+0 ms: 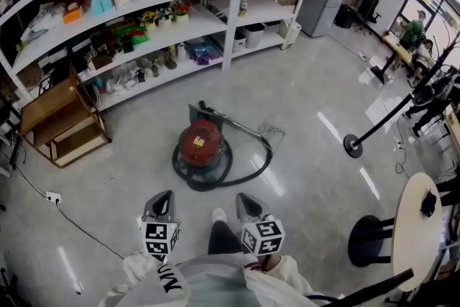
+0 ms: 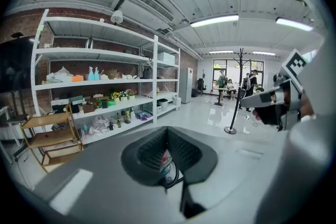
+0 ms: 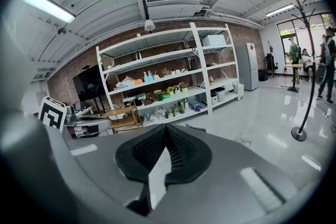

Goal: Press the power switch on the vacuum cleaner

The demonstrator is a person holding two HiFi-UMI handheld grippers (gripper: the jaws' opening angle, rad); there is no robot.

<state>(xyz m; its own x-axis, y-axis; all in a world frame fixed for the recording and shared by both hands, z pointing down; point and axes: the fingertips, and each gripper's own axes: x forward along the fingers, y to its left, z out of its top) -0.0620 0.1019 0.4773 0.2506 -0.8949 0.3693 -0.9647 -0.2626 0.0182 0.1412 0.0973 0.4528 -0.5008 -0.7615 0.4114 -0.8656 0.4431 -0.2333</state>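
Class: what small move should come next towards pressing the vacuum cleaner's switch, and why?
Probably step closer and lower the right gripper toward the vacuum cleaner: it stands on the floor well ahead, and the gripper is shut and empty.

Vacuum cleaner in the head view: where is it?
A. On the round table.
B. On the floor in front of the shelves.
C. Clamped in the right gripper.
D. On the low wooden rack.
B: the red vacuum cleaner stands on the floor before the shelves, with the left gripper and right gripper both short of it.
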